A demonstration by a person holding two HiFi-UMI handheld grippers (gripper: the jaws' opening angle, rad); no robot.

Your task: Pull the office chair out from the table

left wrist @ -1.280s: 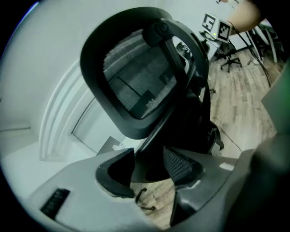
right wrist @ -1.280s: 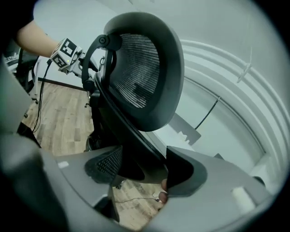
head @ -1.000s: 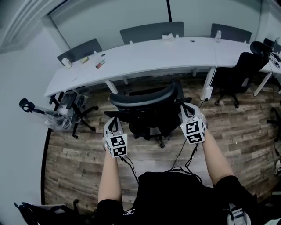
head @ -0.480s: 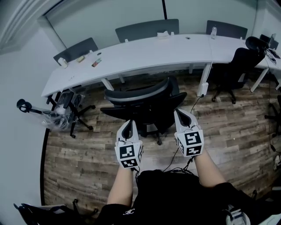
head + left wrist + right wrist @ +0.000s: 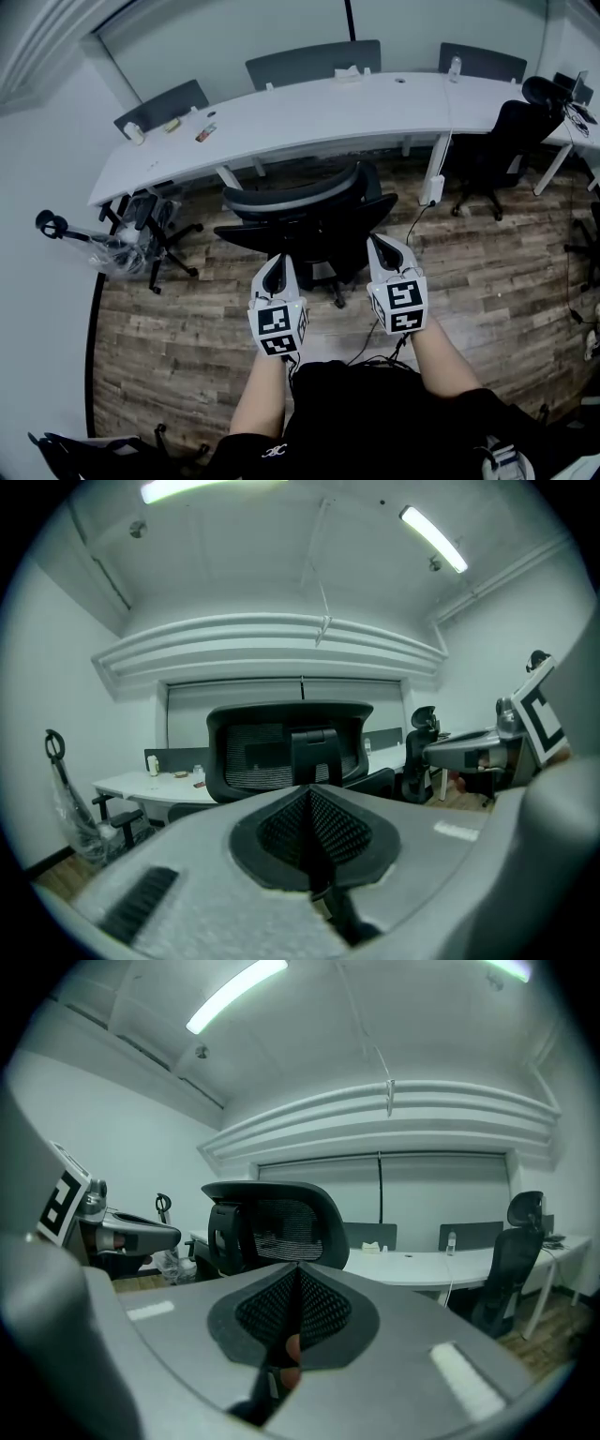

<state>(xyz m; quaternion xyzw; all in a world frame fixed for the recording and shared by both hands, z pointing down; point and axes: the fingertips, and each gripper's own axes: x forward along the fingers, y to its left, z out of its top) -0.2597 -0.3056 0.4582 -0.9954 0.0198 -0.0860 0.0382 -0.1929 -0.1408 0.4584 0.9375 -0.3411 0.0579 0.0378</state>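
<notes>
Hovering behind office chair (image 5: 302,201), left gripper (image 5: 277,264), right gripper (image 5: 379,246) (both closed)

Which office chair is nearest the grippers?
The mesh-back office chair at centre, directly ahead of both; the headrest chair stands far right, a third chair at the table's left end.

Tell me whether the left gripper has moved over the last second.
Yes. In the head view the left gripper has shifted right, away from the left end of the white table, to just behind the office chair, jaws shut and empty.
</notes>
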